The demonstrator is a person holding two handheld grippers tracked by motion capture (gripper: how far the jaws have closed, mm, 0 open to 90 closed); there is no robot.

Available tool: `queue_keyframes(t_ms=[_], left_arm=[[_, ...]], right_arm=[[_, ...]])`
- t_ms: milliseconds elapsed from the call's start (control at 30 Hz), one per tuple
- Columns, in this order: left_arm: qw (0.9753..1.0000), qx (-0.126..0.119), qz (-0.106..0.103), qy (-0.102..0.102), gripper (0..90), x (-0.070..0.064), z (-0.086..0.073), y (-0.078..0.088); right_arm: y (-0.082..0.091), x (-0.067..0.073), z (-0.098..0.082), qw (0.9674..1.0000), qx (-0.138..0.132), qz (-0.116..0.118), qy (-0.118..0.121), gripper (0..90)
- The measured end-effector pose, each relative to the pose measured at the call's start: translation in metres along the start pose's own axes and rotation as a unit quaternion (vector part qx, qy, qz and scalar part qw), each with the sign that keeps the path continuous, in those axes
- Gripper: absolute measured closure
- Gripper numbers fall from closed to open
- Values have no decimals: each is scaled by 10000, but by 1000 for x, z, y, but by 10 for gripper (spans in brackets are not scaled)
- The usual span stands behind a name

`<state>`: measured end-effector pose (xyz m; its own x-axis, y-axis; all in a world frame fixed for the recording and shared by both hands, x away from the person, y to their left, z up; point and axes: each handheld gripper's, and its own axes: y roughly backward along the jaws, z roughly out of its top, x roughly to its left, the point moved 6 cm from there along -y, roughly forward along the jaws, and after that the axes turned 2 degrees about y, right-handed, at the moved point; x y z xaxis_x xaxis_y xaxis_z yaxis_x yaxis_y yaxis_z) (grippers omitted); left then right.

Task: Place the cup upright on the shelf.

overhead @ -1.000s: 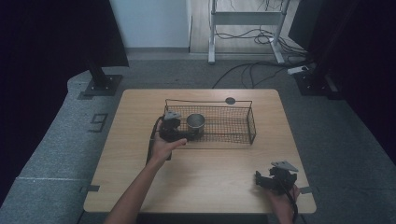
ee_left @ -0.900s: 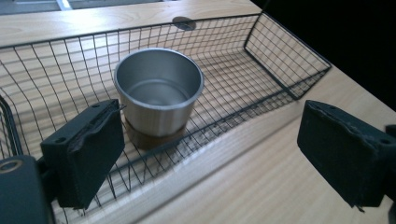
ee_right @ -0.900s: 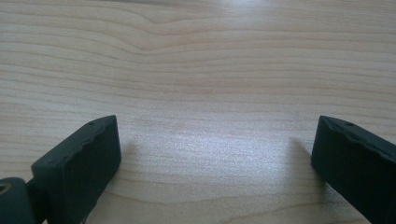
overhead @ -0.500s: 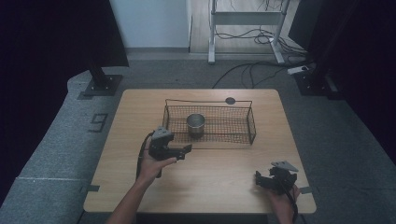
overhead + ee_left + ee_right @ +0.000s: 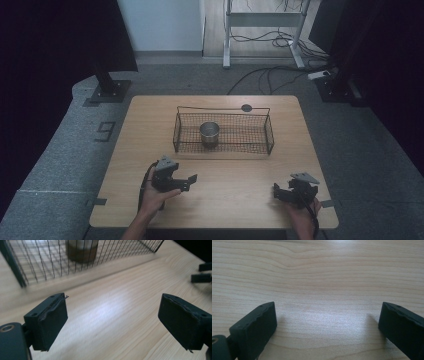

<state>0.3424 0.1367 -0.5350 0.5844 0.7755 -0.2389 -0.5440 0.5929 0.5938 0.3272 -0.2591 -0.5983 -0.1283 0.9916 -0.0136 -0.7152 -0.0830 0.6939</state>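
A black wire basket point(image 5: 270, 134) stands at the middle back of the wooden table point(image 5: 230, 210). A small metal cup point(image 5: 209, 133) stands upright inside its left half. My left gripper point(image 5: 190, 182) rests near the front left of the table, open, with nothing between its jaws. In the left gripper view the basket point(image 5: 15, 272) and the cup point(image 5: 81, 250) lie ahead behind the mesh. My right gripper point(image 5: 276, 193) sits at the front right, open and empty over bare wood; its jaw tips also show far right in the left gripper view.
A small dark round disc point(image 5: 246, 107) lies on the table behind the basket. Black stand bases point(image 5: 107, 92) sit on the grey floor to the left, and a white frame with cables point(image 5: 260, 37) stands behind the table.
My left gripper has pulled back from the basket's left end toward the front left of the table, leaving the cup in the basket. The right gripper has stayed put.
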Motion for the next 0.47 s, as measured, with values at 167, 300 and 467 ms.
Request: queue_keyframes(t_ms=[167, 300, 467], left_arm=[[9999, 32, 64, 86, 90, 5, -14, -1], [9998, 106, 108, 95, 94, 7, -19, -3], [9998, 150, 136, 83, 96, 7, -22, -7]], right_arm=[[0, 0, 0, 10000, -2, 0, -1, 19], [0, 0, 0, 10000, -3, -2, -2, 20], [0, 0, 0, 10000, -2, -2, 0, 20]])
